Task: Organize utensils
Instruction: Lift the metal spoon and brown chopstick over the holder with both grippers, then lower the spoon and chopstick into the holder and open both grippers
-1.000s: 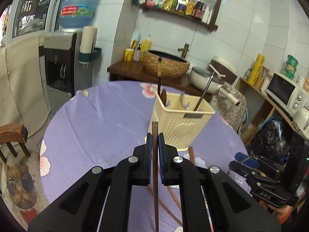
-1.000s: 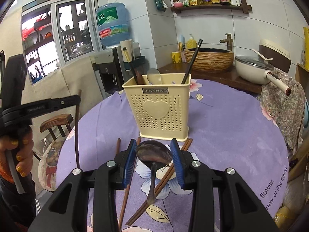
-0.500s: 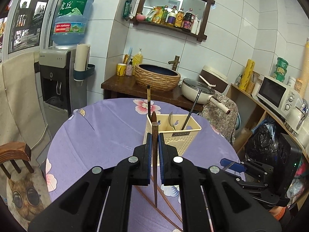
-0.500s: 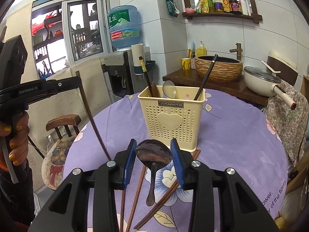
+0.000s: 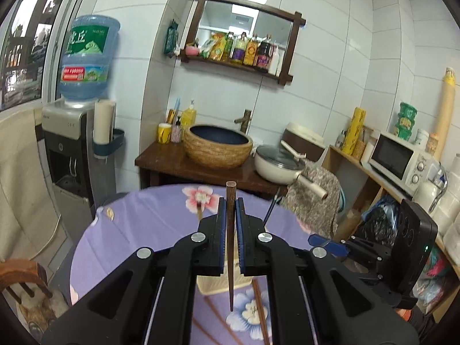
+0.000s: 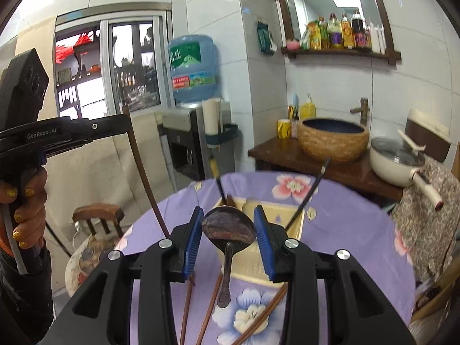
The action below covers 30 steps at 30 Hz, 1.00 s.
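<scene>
between the left gripper [image 5: 229, 224] jaws a dark chopstick [image 5: 230, 247] stands clamped, hiding most of the cream holder [image 6: 270, 258]. right gripper [image 6: 228, 238] pinches a spoon [image 6: 228, 230], seemingly by the bowl's edges. loose chopsticks [image 6: 210, 310] run off-frame on the purple tablecloth [image 6: 345, 230], with bare cloth around the holder.

Bright, even indoor light w/ daylight from window [image 6: 120, 69], strong fisheye warp at edges, slight motion blur.

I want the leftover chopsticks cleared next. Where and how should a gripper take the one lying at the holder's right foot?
Probably mid-shaft, from above. That chopstick lies flat on the purple tablecloth, slanting up to the cream holder. Jaws should straddle the thin shaft crosswise, clear of the holder's wall.
</scene>
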Motion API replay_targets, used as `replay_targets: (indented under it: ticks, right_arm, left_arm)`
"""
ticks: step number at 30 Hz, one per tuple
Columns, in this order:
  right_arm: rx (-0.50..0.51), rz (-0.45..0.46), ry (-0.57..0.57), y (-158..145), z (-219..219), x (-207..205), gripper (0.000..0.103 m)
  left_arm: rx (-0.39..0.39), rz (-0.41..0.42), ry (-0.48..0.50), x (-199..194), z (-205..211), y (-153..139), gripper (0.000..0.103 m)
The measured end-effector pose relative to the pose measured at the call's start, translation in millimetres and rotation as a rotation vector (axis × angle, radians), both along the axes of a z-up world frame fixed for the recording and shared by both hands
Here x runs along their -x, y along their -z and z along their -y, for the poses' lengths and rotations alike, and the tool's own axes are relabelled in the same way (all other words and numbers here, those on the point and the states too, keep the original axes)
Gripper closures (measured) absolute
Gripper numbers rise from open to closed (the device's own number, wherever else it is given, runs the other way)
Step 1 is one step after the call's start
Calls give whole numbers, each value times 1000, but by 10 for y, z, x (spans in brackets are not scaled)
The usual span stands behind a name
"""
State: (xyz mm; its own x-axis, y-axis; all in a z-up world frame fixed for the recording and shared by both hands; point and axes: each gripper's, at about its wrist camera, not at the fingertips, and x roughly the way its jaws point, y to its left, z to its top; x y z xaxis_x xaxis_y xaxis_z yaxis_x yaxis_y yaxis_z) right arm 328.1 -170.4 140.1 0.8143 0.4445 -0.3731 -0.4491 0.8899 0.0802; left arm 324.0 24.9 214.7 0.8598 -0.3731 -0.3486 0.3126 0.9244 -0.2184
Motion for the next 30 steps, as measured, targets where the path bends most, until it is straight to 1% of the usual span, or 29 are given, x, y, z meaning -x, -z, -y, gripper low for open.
replay_targets:
  ticks: [2, 5, 6, 9, 12, 14, 17, 23, 29, 30]
  right_arm:
    - [-1, 29, 9, -164, -17, -78, 67]
    - [-11, 60, 39, -367, -8, -252, 67]
    - [-18, 68, 52, -411, -3, -328, 67]
    - [-17, 68, 78, -411, -7, -492, 67]
    - [-9, 52, 106, -251, -12, -648, 67]
    - [1, 45, 117, -91, -22, -714, 67]
    - [38, 40, 137, 163, -72, -792, 67]
    - [74, 8, 150, 526, -132, -892, 67]
    - [90, -36, 158, 797, -135, -949, 67]
    - [91, -43, 160, 840, -132, -952, 67]
  left_arm:
    - [7, 33, -15, -91, 30, -209, 97]
    - [4, 78, -73, -264, 91, -460, 97]
    - [4, 88, -86, -318, 110, -508, 97]
    - [15, 66, -101, -534, 170, -524, 97]
    - [5, 43, -126, -691, 239, -372, 97]
    - [-2, 18, -133, -781, 281, -203, 97]
    - [-1, -43, -124, -904, 334, 106, 97]
    - [-38, -116, -118, -997, 483, 624, 97]
    - [-67, -171, -114, -1071, 564, 997, 96]
    - [-74, -170, -118, -1065, 578, 1037, 96]
